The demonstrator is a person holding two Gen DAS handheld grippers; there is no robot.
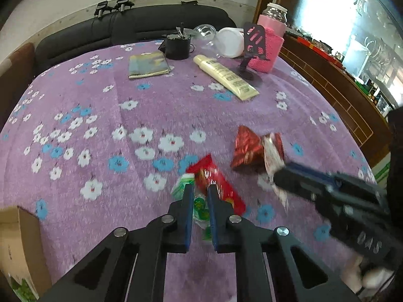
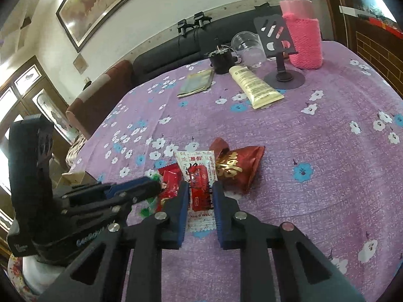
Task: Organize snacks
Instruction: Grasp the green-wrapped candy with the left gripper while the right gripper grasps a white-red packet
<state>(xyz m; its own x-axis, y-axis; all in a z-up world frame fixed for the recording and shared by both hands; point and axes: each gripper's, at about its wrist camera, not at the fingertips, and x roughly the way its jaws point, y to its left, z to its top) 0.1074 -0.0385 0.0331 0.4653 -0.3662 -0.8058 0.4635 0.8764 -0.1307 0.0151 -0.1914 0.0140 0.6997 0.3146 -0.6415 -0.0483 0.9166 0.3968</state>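
My left gripper [image 1: 200,188] is shut on a green-and-white snack packet [image 1: 200,207] that lies on the purple floral cloth [image 1: 100,95]. A bright red packet [image 1: 217,182] lies against its right finger. Further right are a dark red foil bag [image 1: 248,148] and a white-and-red sachet [image 1: 273,151], which the right gripper [image 1: 277,176] holds by its near end. In the right wrist view my right gripper [image 2: 200,187] is shut on that sachet [image 2: 200,176], with the foil bag [image 2: 239,168] just behind it. The left gripper [image 2: 157,188] comes in from the left beside the red packet [image 2: 171,181].
A cardboard box [image 1: 17,246] stands at the near left table edge. At the far side are a cream tube [image 1: 224,76], a flat gold pouch [image 1: 147,65], a black pot [image 1: 177,46], a phone stand [image 1: 254,47], a pink-sleeved bottle [image 1: 270,40] and a dark sofa [image 1: 126,27].
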